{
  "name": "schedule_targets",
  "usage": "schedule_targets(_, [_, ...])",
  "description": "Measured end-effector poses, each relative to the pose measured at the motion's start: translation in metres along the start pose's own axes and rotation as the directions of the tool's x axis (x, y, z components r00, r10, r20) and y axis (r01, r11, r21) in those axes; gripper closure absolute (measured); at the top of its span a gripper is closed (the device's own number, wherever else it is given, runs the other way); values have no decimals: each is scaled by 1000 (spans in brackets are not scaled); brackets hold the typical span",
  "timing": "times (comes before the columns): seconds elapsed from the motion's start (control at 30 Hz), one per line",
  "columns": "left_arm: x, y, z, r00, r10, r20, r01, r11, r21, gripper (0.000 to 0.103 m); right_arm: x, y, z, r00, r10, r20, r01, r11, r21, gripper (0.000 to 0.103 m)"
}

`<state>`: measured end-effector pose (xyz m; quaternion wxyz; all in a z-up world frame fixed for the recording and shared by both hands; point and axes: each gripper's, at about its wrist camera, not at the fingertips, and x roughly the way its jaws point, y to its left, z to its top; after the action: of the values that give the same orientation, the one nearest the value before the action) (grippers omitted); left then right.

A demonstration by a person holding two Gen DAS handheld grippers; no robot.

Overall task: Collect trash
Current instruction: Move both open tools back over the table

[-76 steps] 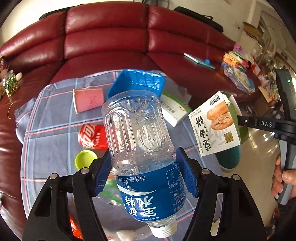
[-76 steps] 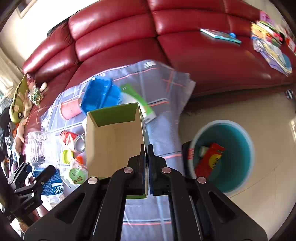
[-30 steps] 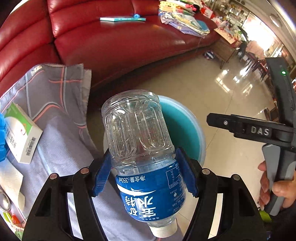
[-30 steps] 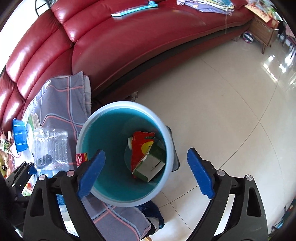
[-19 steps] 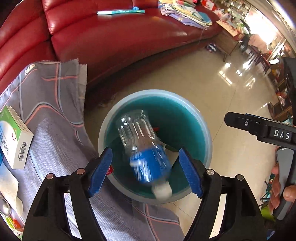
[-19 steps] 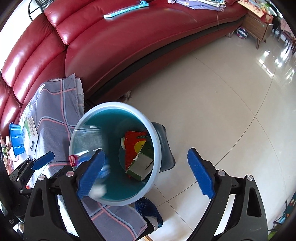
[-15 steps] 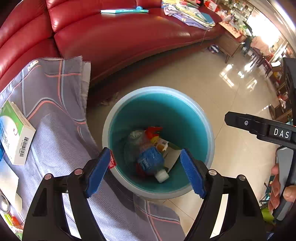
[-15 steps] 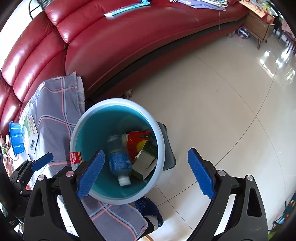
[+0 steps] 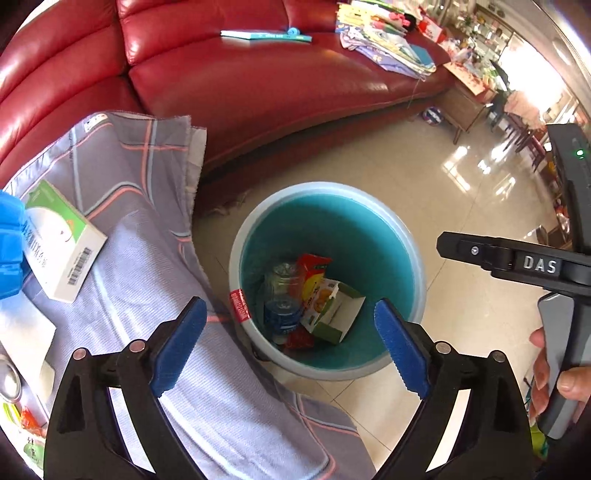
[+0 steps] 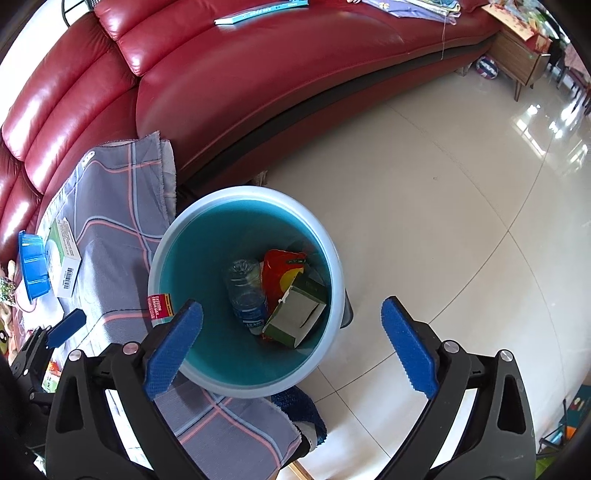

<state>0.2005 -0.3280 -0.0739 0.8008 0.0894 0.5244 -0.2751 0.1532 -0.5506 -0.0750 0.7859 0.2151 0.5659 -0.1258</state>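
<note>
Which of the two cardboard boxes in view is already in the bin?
The opened green-and-white box, lying inside the teal bin beside the bottle. The closed white-and-green box rests on the checked cloth.

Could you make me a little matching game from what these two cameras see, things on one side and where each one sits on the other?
Things:
1. water bottle
2. green and white box
3. thin book
4. left claw

Places or states:
A. on the red sofa seat
B. on the checked cloth
C. inside the teal bin
D. jaws opening, nothing between them

Pairs: 1-C, 2-B, 3-A, 4-D
</note>
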Motion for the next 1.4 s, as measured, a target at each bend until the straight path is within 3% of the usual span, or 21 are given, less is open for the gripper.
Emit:
schedule_targets(0.33, [-40, 23, -24, 999, -7, 39, 9, 998, -57, 6, -16, 38, -22, 1000, -18, -8, 18, 998, -59, 7])
schedule_targets(0.63, [-93, 66, -65, 996, 26, 90, -13, 990, -138, 6, -43, 86, -52, 1000, 3, 14, -1, 991, -133, 7])
schedule_targets(1.03, [-165, 154, -163, 987, 125, 106, -92, 959, -267, 5, -55, 184, -123, 998, 52, -37, -61, 950, -306, 7])
schedule_targets(1.4, [-220, 242, -272, 969, 233, 80, -179, 888, -424, 5, -37, 278, -206, 987, 72, -146, -136, 859, -494, 7])
